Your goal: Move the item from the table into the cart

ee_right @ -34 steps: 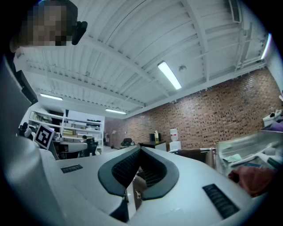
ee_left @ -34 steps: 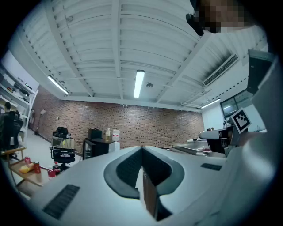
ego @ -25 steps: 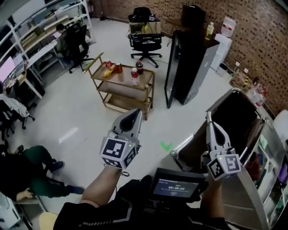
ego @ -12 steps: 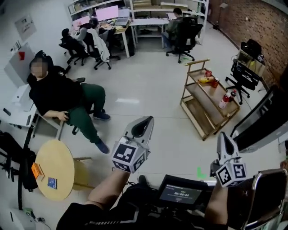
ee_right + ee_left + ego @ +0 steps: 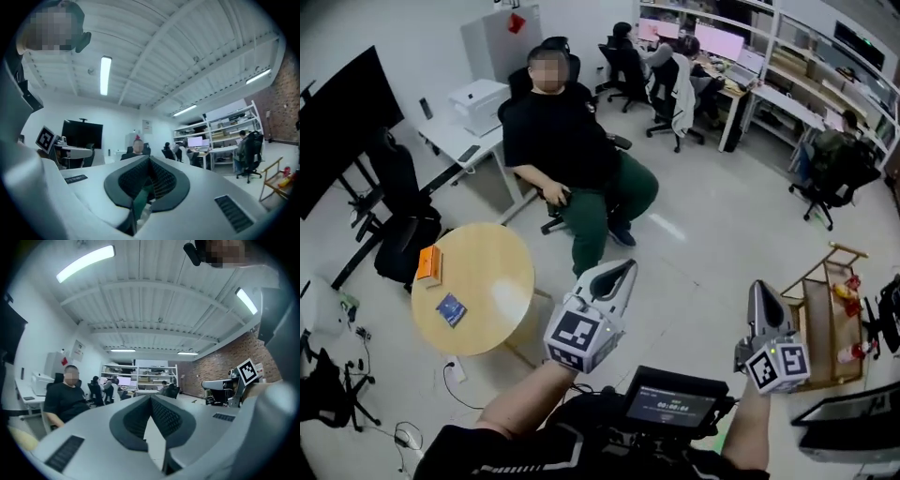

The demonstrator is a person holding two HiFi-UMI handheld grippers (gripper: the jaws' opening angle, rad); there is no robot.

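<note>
A round wooden table (image 5: 492, 281) stands at the left of the head view. An orange box (image 5: 428, 263) and a small blue packet (image 5: 451, 309) lie on it. The wooden cart (image 5: 827, 314) sits at the right edge with red and yellow items on its top shelf. My left gripper (image 5: 624, 267) (image 5: 151, 399) is held level in mid-air to the right of the table, shut and empty. My right gripper (image 5: 758, 286) (image 5: 150, 158) hangs just left of the cart, also shut with nothing between its pads.
A seated person in black and green (image 5: 572, 155) is just behind the table. A large black screen (image 5: 337, 131) and a desk with a white printer (image 5: 478, 94) stand at the left. Office chairs and desks (image 5: 722, 66) fill the back.
The view has swung away from the cart, which slid from the middle to the right edge. The round table and the seated person came into the centre-left. Both grippers stayed shut.
</note>
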